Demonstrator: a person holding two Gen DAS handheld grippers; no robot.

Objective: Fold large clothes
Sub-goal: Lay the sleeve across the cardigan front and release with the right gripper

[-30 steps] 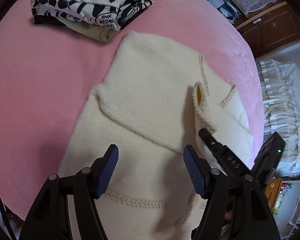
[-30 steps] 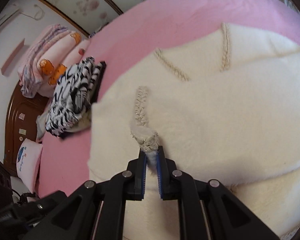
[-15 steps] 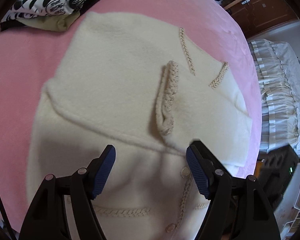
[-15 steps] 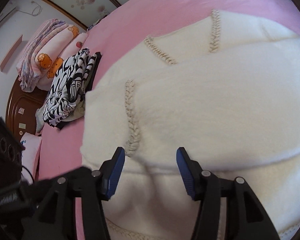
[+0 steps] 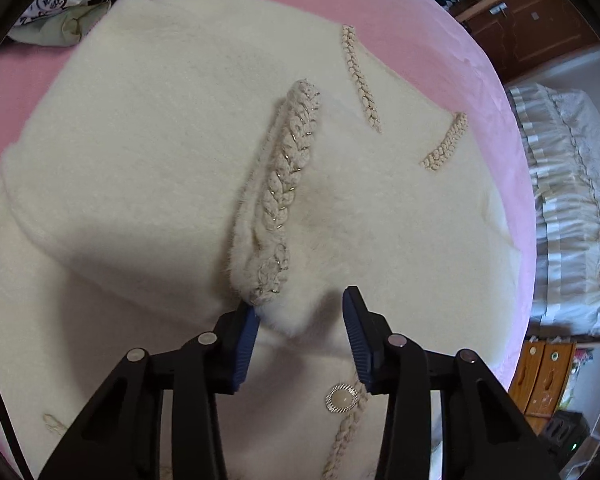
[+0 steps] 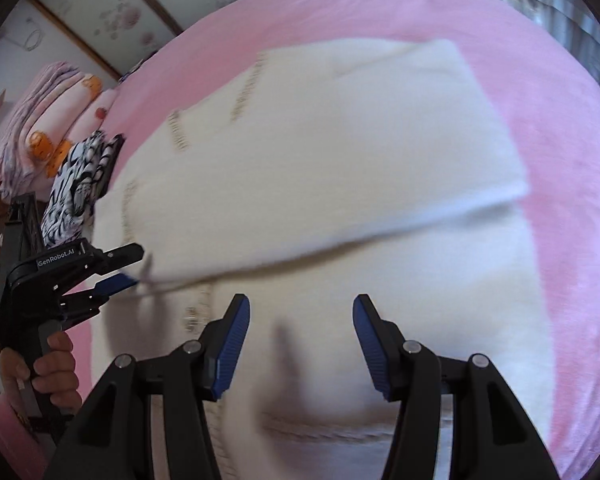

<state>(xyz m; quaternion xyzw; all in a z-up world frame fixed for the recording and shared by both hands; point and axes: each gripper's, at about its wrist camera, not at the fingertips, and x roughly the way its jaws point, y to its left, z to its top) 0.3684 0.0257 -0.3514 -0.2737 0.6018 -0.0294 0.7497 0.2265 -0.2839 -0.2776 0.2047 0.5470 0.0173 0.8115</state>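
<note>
Closing left gripper point(image 5: 300, 332) on cuff point(image 5: 266, 280) between its pads | right gripper point(image 6: 298, 344) released, above cardigan point(image 6: 320, 168) on bed point(image 6: 560, 140) | soft, limp, light; pinch braided cuff.

Cardigan point(image 5: 140, 160) spread on bed point(image 5: 440, 40), sleeve cuff point(image 5: 284, 184) folded across its middle; folded clothes stack point(image 6: 80, 184) beyond, bedding pile point(image 6: 48, 116) behind.

Pink bed point(image 5: 440, 40), cream cardigan point(image 5: 160, 140), folded clothes point(image 6: 80, 184)

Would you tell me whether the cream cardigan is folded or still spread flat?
Partly folded: the cream cardigan has a sleeve laid across its body, braided cuff on top.
</note>
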